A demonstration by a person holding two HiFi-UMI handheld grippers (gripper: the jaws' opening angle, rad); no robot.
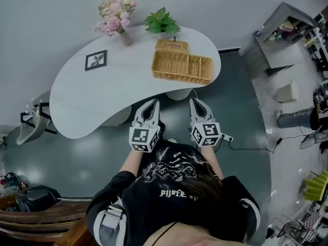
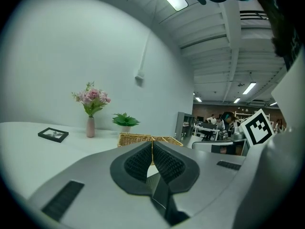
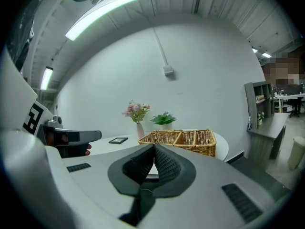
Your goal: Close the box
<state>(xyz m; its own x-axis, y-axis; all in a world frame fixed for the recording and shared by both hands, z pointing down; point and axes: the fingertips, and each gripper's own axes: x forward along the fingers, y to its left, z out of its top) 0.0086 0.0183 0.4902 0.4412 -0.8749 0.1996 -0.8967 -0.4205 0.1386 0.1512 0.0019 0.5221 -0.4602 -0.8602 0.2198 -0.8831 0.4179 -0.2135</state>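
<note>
Both claws are pinched together and empty, left claw (image 1: 152, 104) and right claw (image 1: 196, 102) just short of the table (image 1: 82, 117); 1 wicker box (image 1: 182, 68) sits on its right end, lid (image 1: 171, 46) tipped back; I judge it light, stiff, slightly brittle, so I'd nudge the lid's free edge; beyond stand 1 picture frame (image 1: 96, 60), 1 vase of flowers (image 1: 125, 37), 1 plant (image 1: 161, 22).

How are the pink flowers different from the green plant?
The flowers are pink blooms; the green plant is only leaves. The flowers stand taller, in a slim pink vase; the plant sits low in a pale pot. Both stand upright at the table's far edge.
</note>
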